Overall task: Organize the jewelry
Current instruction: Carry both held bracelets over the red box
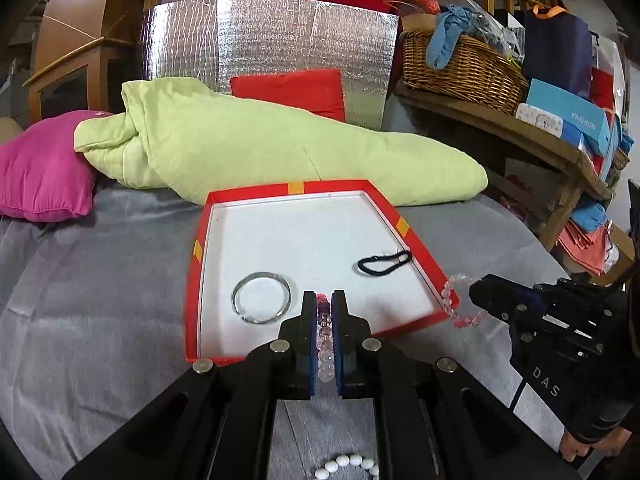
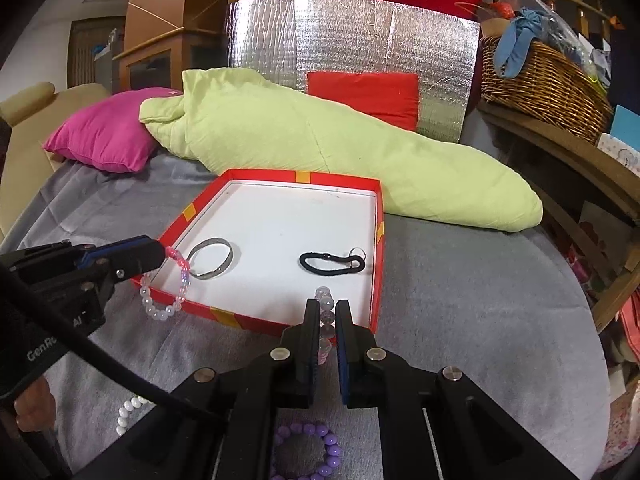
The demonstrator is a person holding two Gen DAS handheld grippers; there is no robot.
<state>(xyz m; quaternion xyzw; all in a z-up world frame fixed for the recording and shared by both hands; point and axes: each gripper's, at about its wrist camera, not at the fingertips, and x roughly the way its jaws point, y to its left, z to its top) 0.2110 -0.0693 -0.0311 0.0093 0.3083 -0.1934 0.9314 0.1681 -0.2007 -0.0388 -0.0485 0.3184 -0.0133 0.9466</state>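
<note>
The box (image 1: 420, 264) is red with yellow tape and white inside. The hair tie (image 1: 384, 262) is black, the bangle (image 1: 262, 298) silver. One pillow (image 1: 44, 168) is pink. The blanket (image 1: 260, 144) is light green, the bed cover (image 1: 100, 300) grey.

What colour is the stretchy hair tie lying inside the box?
Black. The looped elastic hair tie shows best in the right wrist view, against the box's white floor.

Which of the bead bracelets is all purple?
The purple bracelet lying on the grey cloth just below the right gripper. The others are white, or pink and clear, and both grippers hold pink-and-clear ones.
</note>
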